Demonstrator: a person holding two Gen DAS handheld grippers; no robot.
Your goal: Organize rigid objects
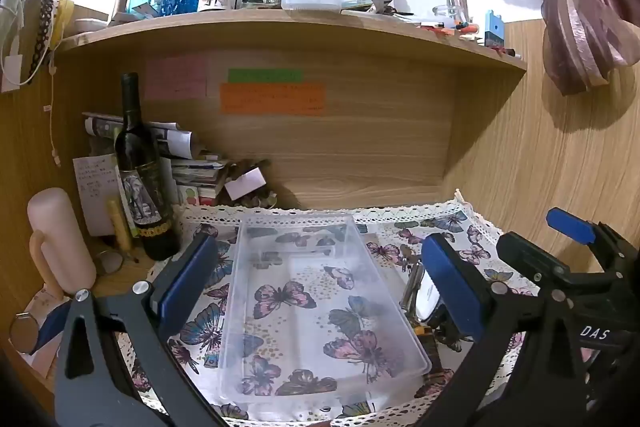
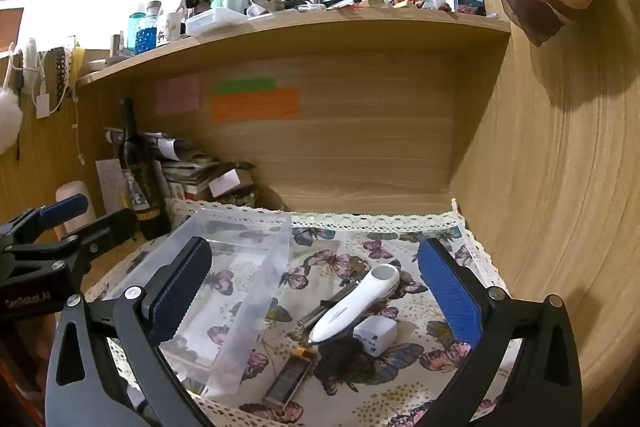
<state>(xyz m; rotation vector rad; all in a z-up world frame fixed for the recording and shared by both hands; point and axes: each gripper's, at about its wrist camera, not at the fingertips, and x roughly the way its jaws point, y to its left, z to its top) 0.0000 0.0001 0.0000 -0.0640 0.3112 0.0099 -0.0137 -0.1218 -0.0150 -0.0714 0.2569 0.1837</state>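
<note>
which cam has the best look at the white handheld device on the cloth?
Right wrist. The white handheld device lies in full view between the open fingers, next to the white cube and right of the clear bin. Left wrist shows only a sliver of it behind that gripper's right finger.

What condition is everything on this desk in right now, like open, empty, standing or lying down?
Clear plastic bin: empty, lidless, on the butterfly cloth.
White handheld device: lying flat beside the bin.
White cube: resting on the cloth, touching the device.
Small brown case: lying flat near the front edge.
Wine bottle: upright, top sealed.
Left gripper: open, fingers astride the bin.
Right gripper: open, holding nothing.
</note>
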